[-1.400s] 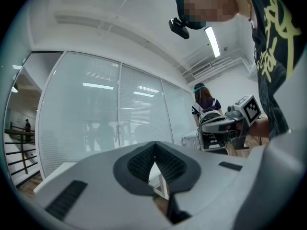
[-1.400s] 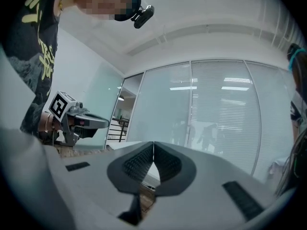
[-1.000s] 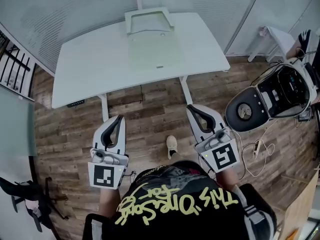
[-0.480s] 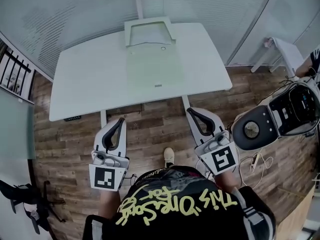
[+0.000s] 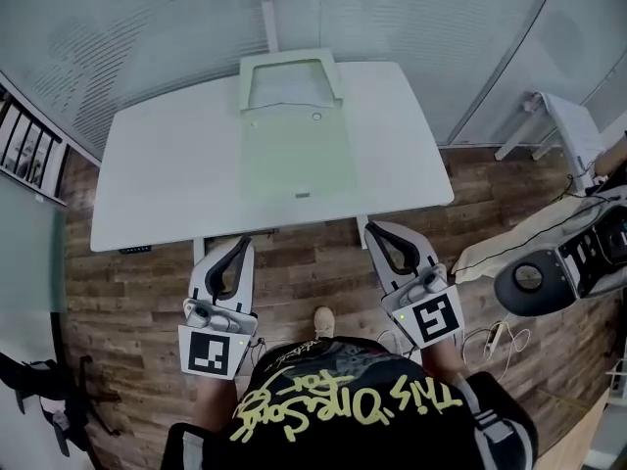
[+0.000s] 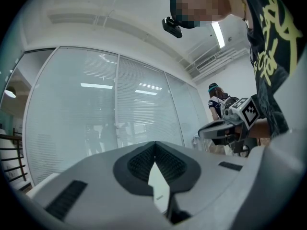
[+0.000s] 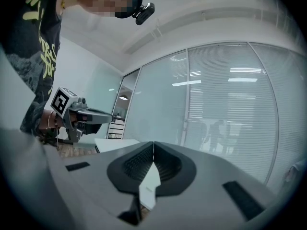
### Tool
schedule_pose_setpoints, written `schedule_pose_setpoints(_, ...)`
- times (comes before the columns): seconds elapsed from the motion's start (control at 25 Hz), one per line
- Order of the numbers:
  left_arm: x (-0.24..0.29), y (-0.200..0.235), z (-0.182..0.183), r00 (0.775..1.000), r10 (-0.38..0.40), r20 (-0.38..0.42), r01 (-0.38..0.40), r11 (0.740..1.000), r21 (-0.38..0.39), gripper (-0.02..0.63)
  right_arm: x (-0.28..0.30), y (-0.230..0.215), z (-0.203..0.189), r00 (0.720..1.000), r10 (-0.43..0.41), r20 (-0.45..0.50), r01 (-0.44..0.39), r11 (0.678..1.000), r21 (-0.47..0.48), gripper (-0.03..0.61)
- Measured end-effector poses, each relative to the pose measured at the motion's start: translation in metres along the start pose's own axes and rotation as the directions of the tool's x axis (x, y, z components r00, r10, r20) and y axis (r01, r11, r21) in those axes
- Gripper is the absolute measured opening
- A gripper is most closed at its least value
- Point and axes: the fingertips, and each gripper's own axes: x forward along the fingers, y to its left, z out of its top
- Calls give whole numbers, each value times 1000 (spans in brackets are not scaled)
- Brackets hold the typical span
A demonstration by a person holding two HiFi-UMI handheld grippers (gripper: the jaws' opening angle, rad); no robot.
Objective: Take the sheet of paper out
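Observation:
A pale green flat folder (image 5: 297, 153) lies in the middle of the white table (image 5: 167, 174), with a white tray (image 5: 289, 71) just behind it at the far edge. I cannot make out a sheet of paper inside either. My left gripper (image 5: 244, 242) is shut and empty over the wooden floor, its tip just short of the table's near edge. My right gripper (image 5: 371, 228) is shut and empty too, its tip at the near edge. Both point level toward the table. The left gripper view shows shut jaws and the right gripper (image 6: 225, 126). The right gripper view shows the left gripper (image 7: 81, 115).
A glass wall with blinds (image 5: 411, 18) stands behind the table. On the floor to the right are a round white machine (image 5: 549, 274) and a loose cable (image 5: 495, 336). A black chair base (image 5: 49, 399) is at lower left, and a white stand (image 5: 563, 125) at right.
The person has stepped forward, and both grippers have moved toward the table's near edge. The table now sits closer in the head view. Both jaws stayed shut.

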Motion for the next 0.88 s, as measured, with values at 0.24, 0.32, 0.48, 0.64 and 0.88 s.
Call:
schedule_pose_setpoints(0.24, 1, -1, -3, 1000, -6, -13, 6, 1000, 10, 6, 10, -3, -4, 1000, 13, 2, -13, 1000, 15, 8)
schedule_pose_setpoints(0.32, 1, 1, -5, 1000, -3, -12, 3, 1000, 4, 6, 13, 0, -2, 1000, 19, 5, -19, 1000, 14, 8)
schedule_pose_setpoints(0.48, 1, 5, -4, 1000, -1, -3, 1, 1000, -4, 6, 19, 4, 2, 1000, 20, 14, -20, 1000, 17, 8)
schedule_pose_setpoints(0.64, 1, 8, -7, 1000, -6, -18, 6, 1000, -7, 6, 20, 9, 0, 1000, 29, -5, -29, 999, 15, 8)
schedule_pose_setpoints(0.88, 4, 12, -6, 1000, -4, -25, 3, 1000, -12, 6, 30, 10, 5, 999, 39, 4, -39, 999, 20, 8)
